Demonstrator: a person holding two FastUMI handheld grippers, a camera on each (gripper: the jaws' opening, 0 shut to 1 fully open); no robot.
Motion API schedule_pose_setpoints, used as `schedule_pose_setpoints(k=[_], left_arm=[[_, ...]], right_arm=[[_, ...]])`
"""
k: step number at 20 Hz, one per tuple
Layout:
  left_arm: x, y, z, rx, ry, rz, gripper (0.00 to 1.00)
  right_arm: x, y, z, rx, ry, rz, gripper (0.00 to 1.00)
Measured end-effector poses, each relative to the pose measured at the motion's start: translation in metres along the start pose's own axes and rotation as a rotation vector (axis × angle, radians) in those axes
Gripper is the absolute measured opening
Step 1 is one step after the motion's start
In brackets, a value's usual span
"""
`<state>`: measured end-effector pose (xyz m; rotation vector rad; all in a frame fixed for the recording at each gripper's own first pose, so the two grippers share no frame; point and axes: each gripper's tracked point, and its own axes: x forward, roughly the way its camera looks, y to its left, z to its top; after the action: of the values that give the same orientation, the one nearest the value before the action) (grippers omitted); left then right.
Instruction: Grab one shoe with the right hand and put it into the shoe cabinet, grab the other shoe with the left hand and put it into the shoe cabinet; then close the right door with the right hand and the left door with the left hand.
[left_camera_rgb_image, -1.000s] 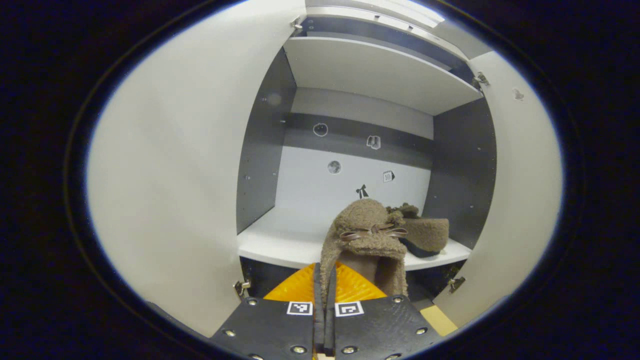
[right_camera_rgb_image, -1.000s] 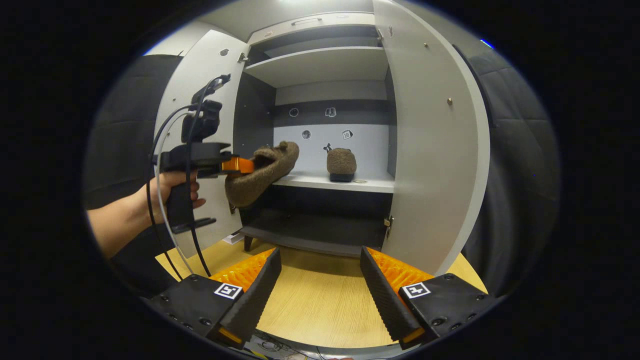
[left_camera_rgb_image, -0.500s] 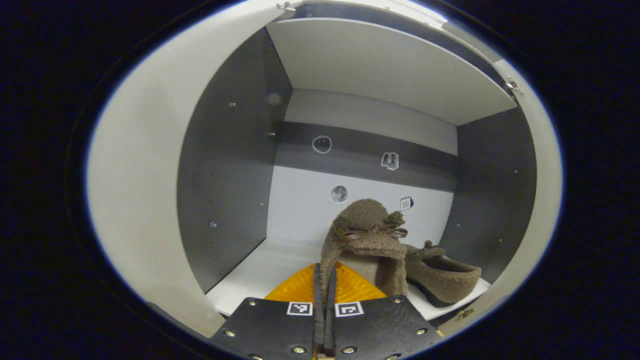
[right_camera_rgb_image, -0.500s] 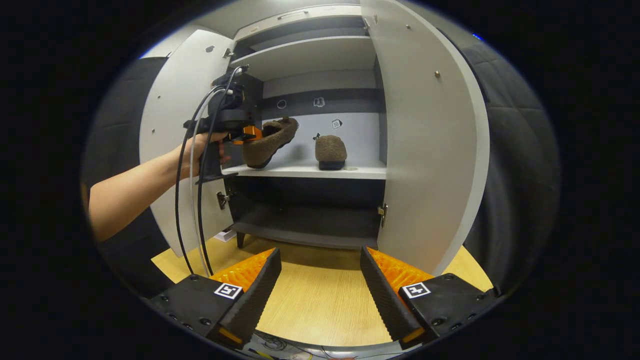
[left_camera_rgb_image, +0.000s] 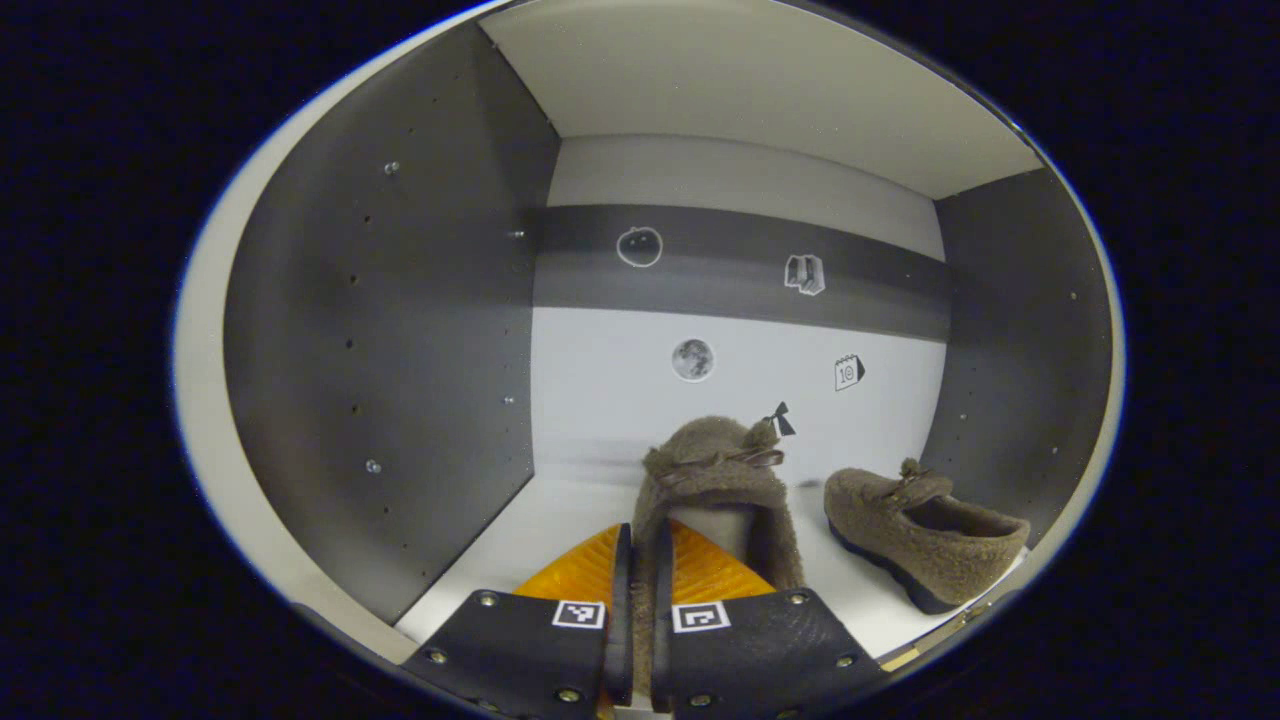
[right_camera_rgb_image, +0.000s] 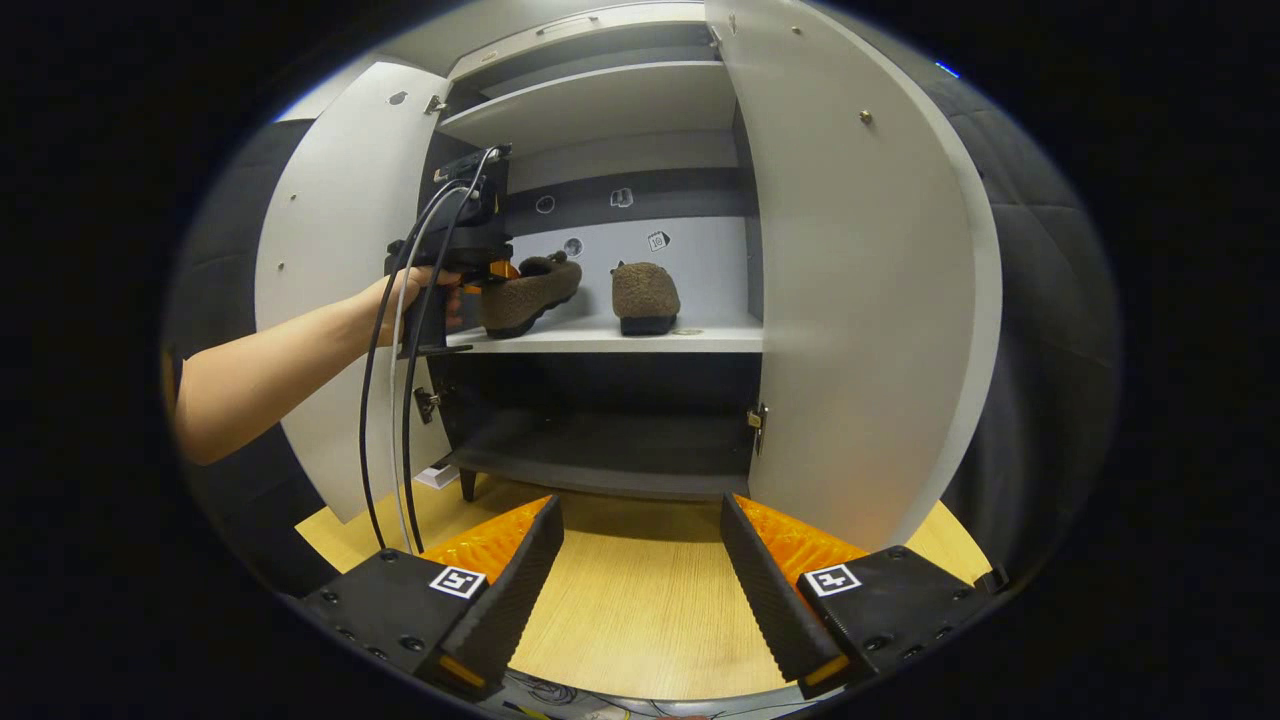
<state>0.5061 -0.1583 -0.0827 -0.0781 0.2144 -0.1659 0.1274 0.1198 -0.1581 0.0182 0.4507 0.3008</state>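
Observation:
My left gripper (left_camera_rgb_image: 641, 545) is shut on the heel edge of a brown fuzzy shoe (left_camera_rgb_image: 715, 470) with a small bow, toe pointing into the cabinet. In the right gripper view a hand holds that left gripper (right_camera_rgb_image: 490, 270) at the middle shelf (right_camera_rgb_image: 700, 340), and the held shoe (right_camera_rgb_image: 530, 295) hangs low over it; I cannot tell whether it touches. The other brown shoe (left_camera_rgb_image: 920, 525) rests on the same shelf to the right (right_camera_rgb_image: 645, 297). My right gripper (right_camera_rgb_image: 641, 505) is open and holds nothing, low above the wooden floor in front of the cabinet.
Both cabinet doors stand open: the left door (right_camera_rgb_image: 320, 260) behind the person's arm (right_camera_rgb_image: 270, 370), the right door (right_camera_rgb_image: 860, 300) swung out toward me. A dark lower shelf (right_camera_rgb_image: 610, 450) and an upper shelf (right_camera_rgb_image: 600, 100) frame the middle one. The wooden floor (right_camera_rgb_image: 640, 610) lies below.
My left gripper has carried the shoe forward and down, deep into the cabinet's middle compartment. The right gripper has stayed open and nearly still.

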Motion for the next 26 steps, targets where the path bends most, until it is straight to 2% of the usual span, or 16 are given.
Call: schedule_pose_setpoints(k=[1, 4, 6, 7, 12, 23, 24, 26], left_arm=[[-0.007, -0.004, 0.007, 0.018, -0.017, -0.016, 0.10], [-0.032, -0.009, 0.014, 0.072, -0.038, -0.031, 0.99], [-0.056, -0.014, 0.024, 0.100, -0.081, -0.038, 1.00], [-0.071, -0.017, 0.027, 0.103, -0.100, -0.047, 0.89], [-0.145, -0.024, 0.025, 0.110, -0.133, -0.071, 1.00], [-0.289, -0.016, 0.009, 0.103, -0.158, -0.092, 1.00], [-0.301, -0.014, 0.008, 0.107, -0.163, -0.092, 0.95], [-0.324, -0.012, 0.008, 0.113, -0.173, -0.089, 0.95]], right_arm=[[0.001, 0.001, 0.002, -0.001, -0.007, 0.002, 0.99], [-0.002, 0.005, 0.012, -0.003, -0.032, 0.012, 1.00], [-0.010, 0.003, 0.017, -0.009, -0.051, 0.008, 1.00], [-0.014, 0.004, 0.021, -0.011, -0.062, 0.006, 0.99], [-0.038, -0.001, 0.040, -0.024, -0.120, -0.004, 0.99], [-0.094, -0.009, 0.077, -0.044, -0.237, -0.023, 0.96], [-0.098, -0.008, 0.079, -0.042, -0.243, -0.021, 0.96], [-0.107, -0.008, 0.081, -0.040, -0.253, -0.019, 0.96]])
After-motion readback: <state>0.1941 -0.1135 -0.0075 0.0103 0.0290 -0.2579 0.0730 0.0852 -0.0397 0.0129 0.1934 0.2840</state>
